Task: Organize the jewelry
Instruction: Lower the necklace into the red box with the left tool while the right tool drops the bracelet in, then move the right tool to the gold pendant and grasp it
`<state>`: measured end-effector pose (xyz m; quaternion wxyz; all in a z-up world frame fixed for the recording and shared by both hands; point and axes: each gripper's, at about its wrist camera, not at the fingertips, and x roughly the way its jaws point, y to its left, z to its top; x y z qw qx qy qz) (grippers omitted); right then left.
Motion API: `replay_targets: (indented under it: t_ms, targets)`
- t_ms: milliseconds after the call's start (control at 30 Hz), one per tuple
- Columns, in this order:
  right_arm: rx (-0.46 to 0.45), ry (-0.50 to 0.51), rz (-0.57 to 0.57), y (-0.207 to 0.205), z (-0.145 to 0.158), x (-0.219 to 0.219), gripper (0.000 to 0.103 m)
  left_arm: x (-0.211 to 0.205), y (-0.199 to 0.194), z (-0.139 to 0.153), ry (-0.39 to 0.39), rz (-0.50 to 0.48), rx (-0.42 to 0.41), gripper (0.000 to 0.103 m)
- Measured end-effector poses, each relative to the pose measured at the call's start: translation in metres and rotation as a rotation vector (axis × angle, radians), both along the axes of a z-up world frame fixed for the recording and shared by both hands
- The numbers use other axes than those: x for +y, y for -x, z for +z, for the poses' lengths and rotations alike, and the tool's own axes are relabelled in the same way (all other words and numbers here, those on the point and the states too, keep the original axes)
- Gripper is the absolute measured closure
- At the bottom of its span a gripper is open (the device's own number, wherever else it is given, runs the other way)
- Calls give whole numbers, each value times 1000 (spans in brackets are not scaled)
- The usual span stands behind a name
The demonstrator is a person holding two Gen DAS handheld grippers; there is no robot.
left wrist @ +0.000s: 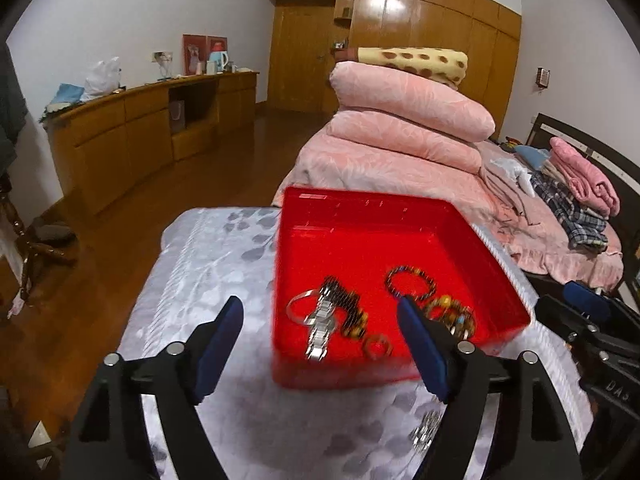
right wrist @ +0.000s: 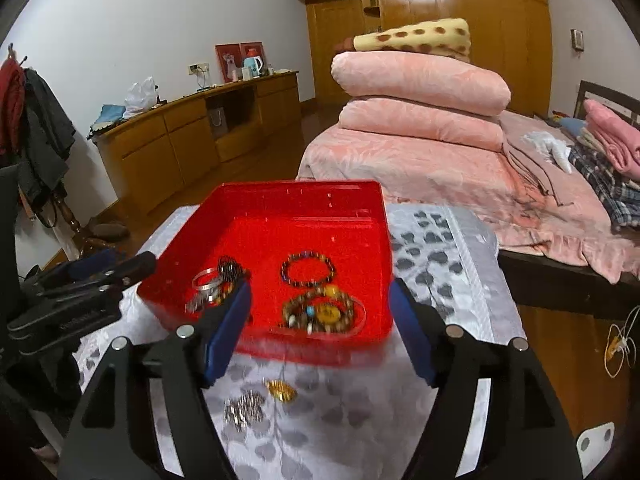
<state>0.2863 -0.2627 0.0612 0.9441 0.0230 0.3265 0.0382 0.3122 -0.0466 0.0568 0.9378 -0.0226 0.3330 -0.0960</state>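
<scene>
A red plastic tray (left wrist: 360,208) (right wrist: 372,216) sits on a small table with a grey leaf-print cloth (left wrist: 208,264) (right wrist: 440,264). In the tray lie a silver watch (left wrist: 320,328), a silver bangle (right wrist: 206,280), a dark bead bracelet (left wrist: 410,280) (right wrist: 308,270) and amber bead bracelets (left wrist: 450,312) (right wrist: 320,312). On the cloth in front of the tray lie a silver chain (right wrist: 244,408) (left wrist: 424,432) and a gold pendant (right wrist: 282,392). My left gripper (left wrist: 320,320) is open and empty over the tray's near left. My right gripper (right wrist: 320,304) is open and empty over the tray's near edge.
A bed (left wrist: 400,168) with stacked pink quilts stands just behind the table. A wooden sideboard (left wrist: 140,128) runs along the left wall. Each gripper shows at the edge of the other's view: the right one (left wrist: 588,320) and the left one (right wrist: 80,292).
</scene>
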Motion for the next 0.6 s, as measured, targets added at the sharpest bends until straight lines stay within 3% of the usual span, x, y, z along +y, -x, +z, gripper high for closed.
replay_targets:
  t_ms: [233,367,600]
  targets:
    - [55,-7,3,21,-29,-1,34,5,22,-23,-7,10,42,23]
    - [112,-13,20,22,-50,0,46,2,29,-37,-25,4,73,23]
    - [179,-15,29,23,-76,5,48,-2,34,-60,-36,-5,125,23]
